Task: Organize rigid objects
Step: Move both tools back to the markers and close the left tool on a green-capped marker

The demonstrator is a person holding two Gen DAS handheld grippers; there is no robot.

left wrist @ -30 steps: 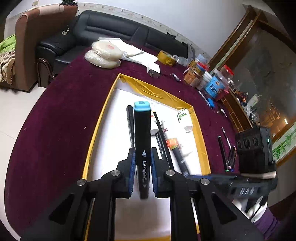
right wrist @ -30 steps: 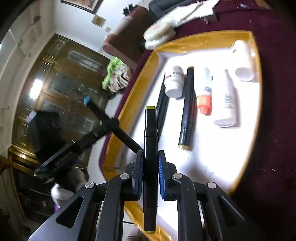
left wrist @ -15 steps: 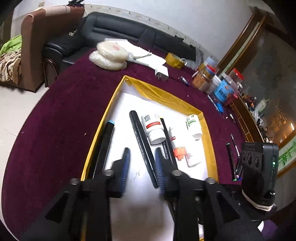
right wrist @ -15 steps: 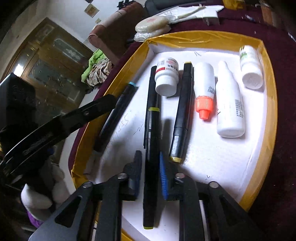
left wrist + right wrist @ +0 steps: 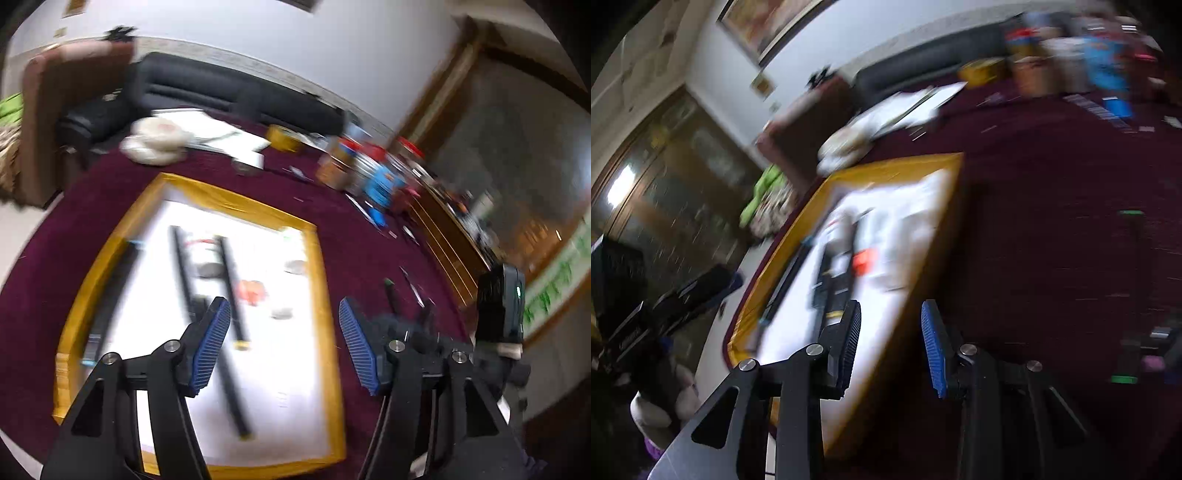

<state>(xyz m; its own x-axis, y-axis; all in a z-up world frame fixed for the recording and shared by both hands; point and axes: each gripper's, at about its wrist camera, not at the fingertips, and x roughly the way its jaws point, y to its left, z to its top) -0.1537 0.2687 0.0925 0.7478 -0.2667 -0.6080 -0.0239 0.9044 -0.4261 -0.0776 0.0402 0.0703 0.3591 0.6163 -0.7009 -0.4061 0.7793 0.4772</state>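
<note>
Both grippers are held wide open and empty above a maroon tablecloth point(image 5: 354, 236): the left gripper point(image 5: 284, 345) over the yellow-rimmed tray point(image 5: 325, 280) where black markers point(image 5: 231, 280) lie, the right gripper point(image 5: 890, 347) beside its edge.

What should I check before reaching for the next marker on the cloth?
1. Left gripper open, empty: ok.
2. Right gripper open, empty: ok.
3. Black markers lying inside the yellow-rimmed white tray: ok.
4. Green-capped black marker lying loose on the maroon tablecloth: ok, reachable target.
5. Image sharpness: not ok, both views motion-blurred.
6. Clear path past the tray rim: cannot tell.
</note>
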